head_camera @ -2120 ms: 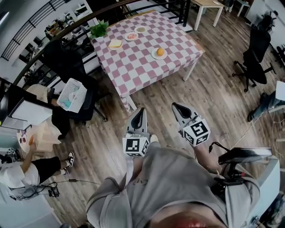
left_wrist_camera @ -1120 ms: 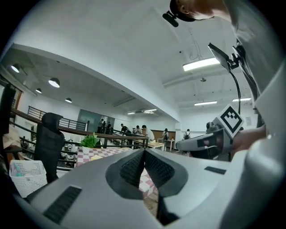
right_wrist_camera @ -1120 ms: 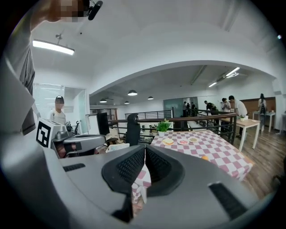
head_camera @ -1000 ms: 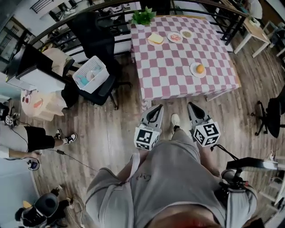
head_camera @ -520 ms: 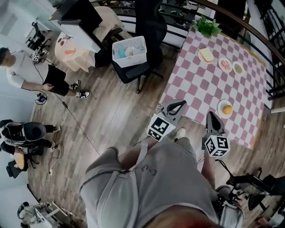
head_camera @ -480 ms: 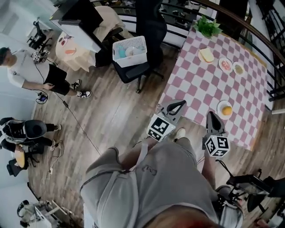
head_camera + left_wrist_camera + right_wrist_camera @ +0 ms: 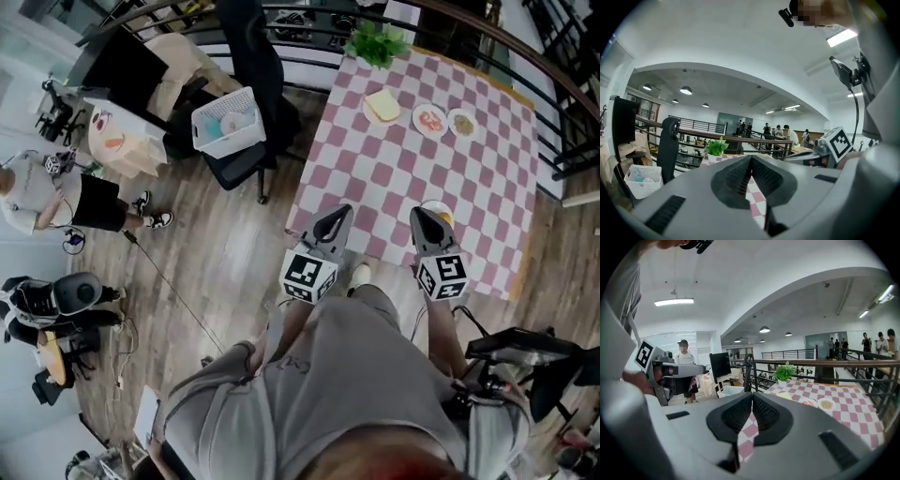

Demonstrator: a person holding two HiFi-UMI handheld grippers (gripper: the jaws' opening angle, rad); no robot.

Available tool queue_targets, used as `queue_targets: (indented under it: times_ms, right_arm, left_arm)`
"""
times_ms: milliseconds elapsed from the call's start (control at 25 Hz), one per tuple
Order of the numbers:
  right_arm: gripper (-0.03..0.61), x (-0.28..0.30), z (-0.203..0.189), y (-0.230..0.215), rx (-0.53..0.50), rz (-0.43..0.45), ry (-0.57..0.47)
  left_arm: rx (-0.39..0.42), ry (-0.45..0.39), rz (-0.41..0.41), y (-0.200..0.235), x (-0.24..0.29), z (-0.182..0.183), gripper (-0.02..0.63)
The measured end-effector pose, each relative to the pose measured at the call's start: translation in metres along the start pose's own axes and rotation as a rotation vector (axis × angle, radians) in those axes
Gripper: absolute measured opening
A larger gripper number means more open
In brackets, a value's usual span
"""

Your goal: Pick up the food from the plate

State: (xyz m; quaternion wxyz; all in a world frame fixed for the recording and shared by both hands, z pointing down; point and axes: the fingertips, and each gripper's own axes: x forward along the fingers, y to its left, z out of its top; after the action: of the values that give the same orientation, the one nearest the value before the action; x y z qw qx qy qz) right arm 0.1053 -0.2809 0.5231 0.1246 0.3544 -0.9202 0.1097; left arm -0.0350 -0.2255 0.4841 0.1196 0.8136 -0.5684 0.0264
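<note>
A pink-and-white checked table (image 7: 394,173) stands in front of me. Near its front edge a white plate (image 7: 433,205) carries an orange food piece (image 7: 444,217), partly hidden behind my right gripper (image 7: 419,215). That gripper is shut and empty, its tip just short of the plate. My left gripper (image 7: 339,211) is also shut and empty, over the table's front edge. At the far side lie a slice of bread (image 7: 382,105) and two small plates (image 7: 430,120) with food. In the right gripper view the shut jaws (image 7: 752,395) point at the bread (image 7: 785,396) and those plates (image 7: 827,404).
A potted plant (image 7: 375,42) stands at the table's far edge, beside a dark railing (image 7: 487,23). Left of the table a black office chair (image 7: 246,66) holds a white basket (image 7: 228,121). A person (image 7: 47,192) stands far left on the wooden floor.
The head view has swung so the table now lies straight ahead. Both grippers have moved from the floor beside the table to over its front edge, the right one close to the orange's plate.
</note>
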Motion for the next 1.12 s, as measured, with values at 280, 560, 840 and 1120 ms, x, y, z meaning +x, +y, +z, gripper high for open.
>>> queue_targets:
  times_ms: [280, 560, 840, 1120]
  right_arm:
    - [0.014, -0.01, 0.032, -0.045, -0.122, -0.175, -0.042]
    - [0.014, -0.06, 0.109, -0.064, -0.098, -0.281, -0.286]
    - [0.014, -0.075, 0.117, -0.051, -0.105, -0.298, -0.329]
    - [0.015, -0.065, 0.096, -0.044, -0.062, -0.3, -0.279]
  left_arm:
    - [0.002, -0.026, 0.004, 0.007, 0.018, 0.012, 0.009]
    - [0.041, -0.122, -0.094, -0.005, 0.028, 0.045, 0.009]
    - [0.059, -0.18, -0.13, -0.006, 0.036, 0.063, 0.009]
    - [0.067, -0.167, -0.179, -0.014, 0.044, 0.055, 0.009]
